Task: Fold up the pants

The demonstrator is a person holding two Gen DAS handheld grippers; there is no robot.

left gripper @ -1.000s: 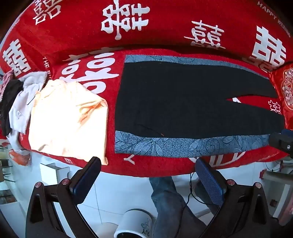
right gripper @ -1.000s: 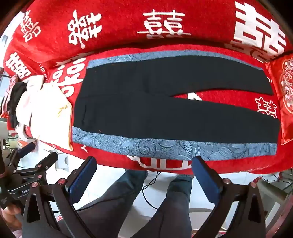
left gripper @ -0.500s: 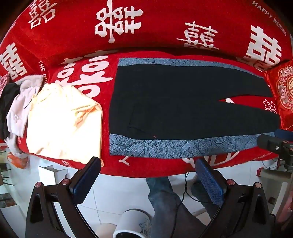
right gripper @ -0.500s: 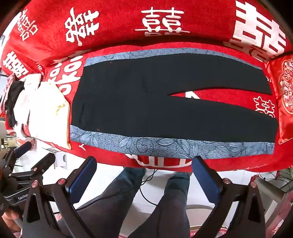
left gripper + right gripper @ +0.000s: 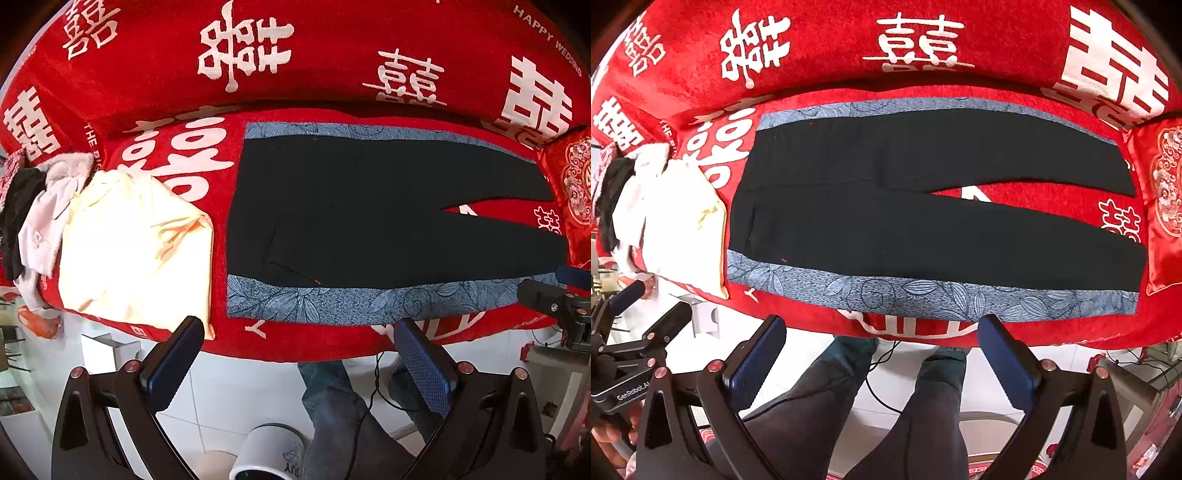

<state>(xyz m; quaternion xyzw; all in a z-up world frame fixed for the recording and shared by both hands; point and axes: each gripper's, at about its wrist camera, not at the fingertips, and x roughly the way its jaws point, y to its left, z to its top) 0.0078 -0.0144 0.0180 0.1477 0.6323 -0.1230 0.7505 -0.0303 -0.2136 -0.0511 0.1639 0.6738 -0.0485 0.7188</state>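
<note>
Black pants [image 5: 362,214] with blue-grey patterned side stripes lie flat on the red sofa seat, waist to the left, legs spread to the right; they also show in the right wrist view [image 5: 923,218]. My left gripper [image 5: 295,354] is open and empty, held off the sofa's front edge below the waist end. My right gripper [image 5: 881,350] is open and empty, off the front edge below the near leg. The right gripper's tip shows at the right edge of the left wrist view [image 5: 554,299]. The left gripper shows at the left of the right wrist view [image 5: 635,332].
A folded cream garment [image 5: 136,251] and a pile of white and black clothes [image 5: 33,218] lie left of the pants. A red embroidered cushion [image 5: 572,192] stands at the right. The person's legs [image 5: 886,406], a cable and a white mug [image 5: 266,458] are below, on the white floor.
Both cameras have shifted slightly; the pants sit a little lower in the left wrist view. The right gripper's tip has moved leftward in that view. Both grippers stay open and the pants lie unchanged.
</note>
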